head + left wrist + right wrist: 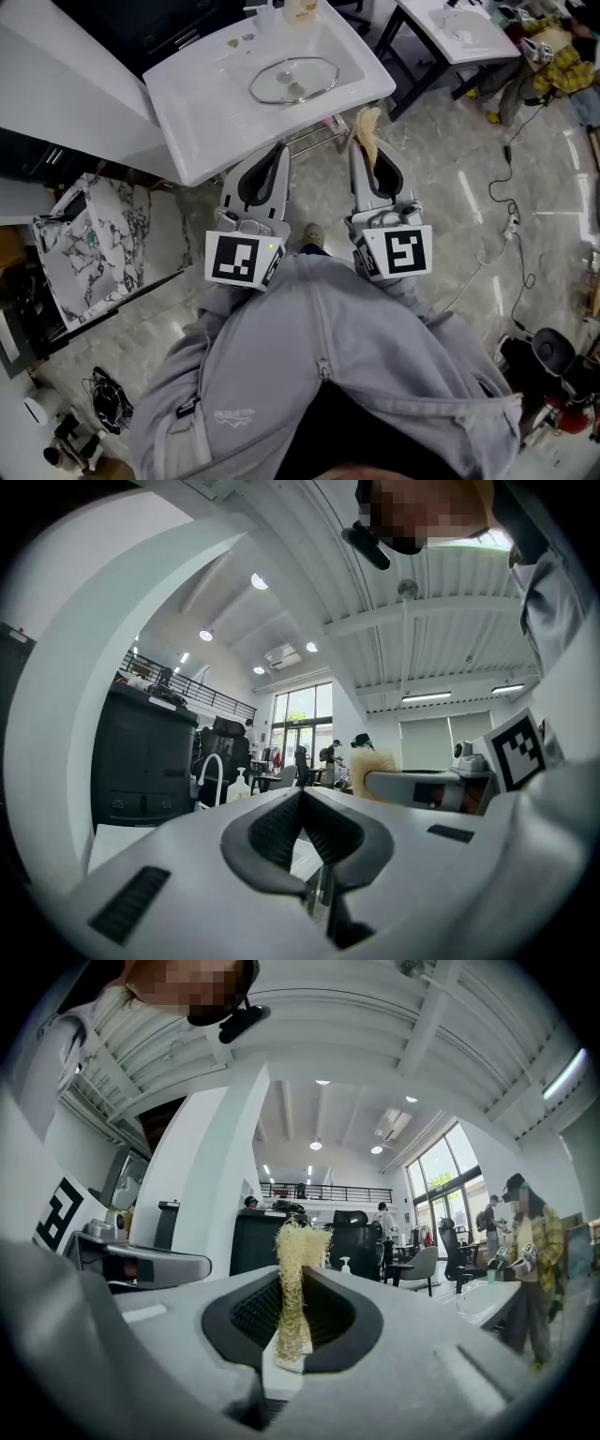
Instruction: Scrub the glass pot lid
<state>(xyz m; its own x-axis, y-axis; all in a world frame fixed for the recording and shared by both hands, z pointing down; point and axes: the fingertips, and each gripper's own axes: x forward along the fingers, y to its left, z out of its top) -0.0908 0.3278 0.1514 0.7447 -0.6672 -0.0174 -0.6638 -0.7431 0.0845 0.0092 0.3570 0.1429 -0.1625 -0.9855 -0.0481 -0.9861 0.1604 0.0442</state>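
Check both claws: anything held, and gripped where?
Right claw pinches the fibrous scrubber by its lower part; the frayed end sticks out past the tips. Left claw shut, empty.

Glossy marble-patterned floor beneath a white washbasin counter. Beyond it, a tall dark cabinet, a mezzanine railing, floor-to-ceiling windows and round lights set in a high white ceiling.

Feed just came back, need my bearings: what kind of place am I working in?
Probably a workshop hall, not a home kitchen: freestanding sink, second sink stand, cables across the floor.
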